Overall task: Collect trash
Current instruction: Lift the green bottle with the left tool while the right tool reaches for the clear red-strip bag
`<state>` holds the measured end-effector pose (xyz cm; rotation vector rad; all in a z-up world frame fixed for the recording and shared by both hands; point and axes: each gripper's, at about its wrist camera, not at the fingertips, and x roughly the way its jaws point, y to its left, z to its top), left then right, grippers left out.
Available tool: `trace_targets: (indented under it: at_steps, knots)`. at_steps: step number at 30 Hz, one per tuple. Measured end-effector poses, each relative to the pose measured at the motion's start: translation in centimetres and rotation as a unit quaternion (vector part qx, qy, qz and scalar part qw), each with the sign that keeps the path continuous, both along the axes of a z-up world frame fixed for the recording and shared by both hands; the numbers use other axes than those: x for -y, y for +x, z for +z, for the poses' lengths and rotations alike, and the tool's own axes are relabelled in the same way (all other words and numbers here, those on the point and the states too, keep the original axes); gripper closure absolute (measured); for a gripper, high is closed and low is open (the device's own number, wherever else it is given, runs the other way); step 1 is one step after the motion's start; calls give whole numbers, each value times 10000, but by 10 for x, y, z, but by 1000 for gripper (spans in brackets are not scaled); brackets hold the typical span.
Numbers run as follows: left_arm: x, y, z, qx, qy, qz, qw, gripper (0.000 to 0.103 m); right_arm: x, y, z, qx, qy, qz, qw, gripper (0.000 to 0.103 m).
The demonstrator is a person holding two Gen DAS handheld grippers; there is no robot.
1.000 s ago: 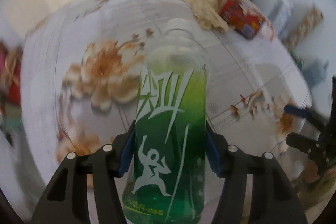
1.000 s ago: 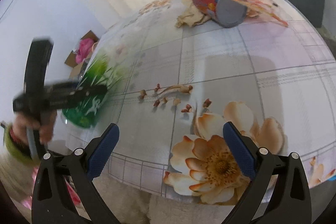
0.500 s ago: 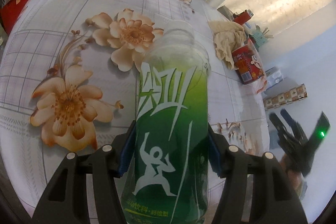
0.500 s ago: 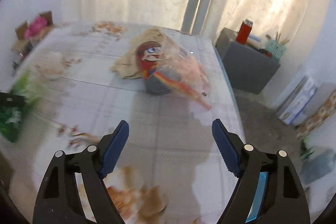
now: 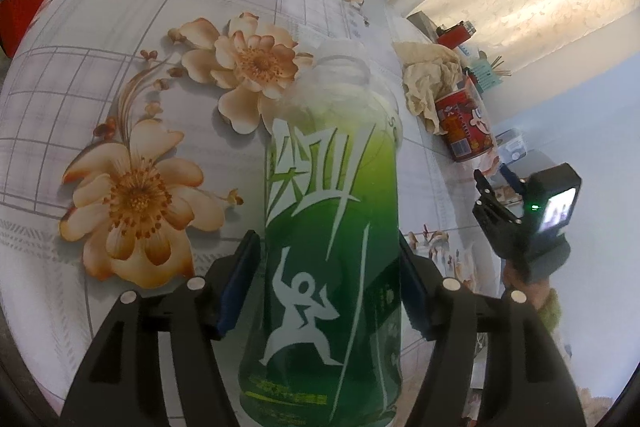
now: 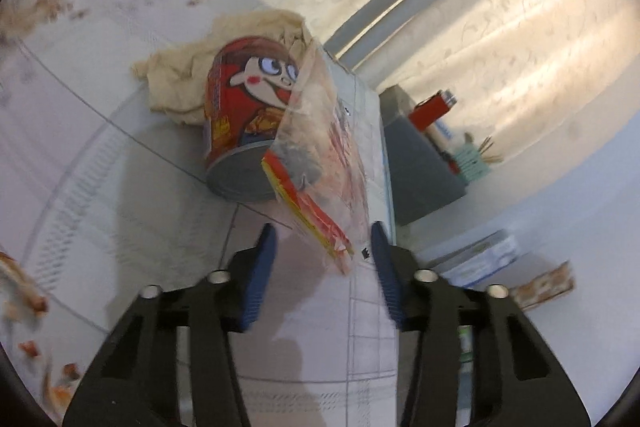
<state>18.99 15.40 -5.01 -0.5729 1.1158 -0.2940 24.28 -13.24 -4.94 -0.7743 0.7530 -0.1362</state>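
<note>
The left gripper [image 5: 330, 291] fingers are opening beside a green plastic bottle [image 5: 332, 227] with white figure print, cap missing, above the flowered counter [image 5: 80, 75]. The right gripper [image 6: 323, 271] fingers are closing around a clear wrapper [image 6: 324, 163]; at 11 o'clock lies a red cartoon can [image 6: 244, 115].

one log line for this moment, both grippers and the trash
left gripper: jaws opening, green bottle between | right gripper: closing around plastic wrapper tip | red can, crumpled tissue: on table
</note>
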Motion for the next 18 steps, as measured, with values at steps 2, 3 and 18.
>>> trace_targets:
  at_steps: [2,3,18]
  knots:
    - [0,0,0,27,-3,8,10000,38,4,0,-2,60,-112,-115,9999,90]
    - [0,0,0,35,-5,11,10000,38,6,-2,0,57,-57,-147,9999,91]
    - [5,-13,2,-3,21,110,9999,38,17,-97,63,369,765,47,9964,101]
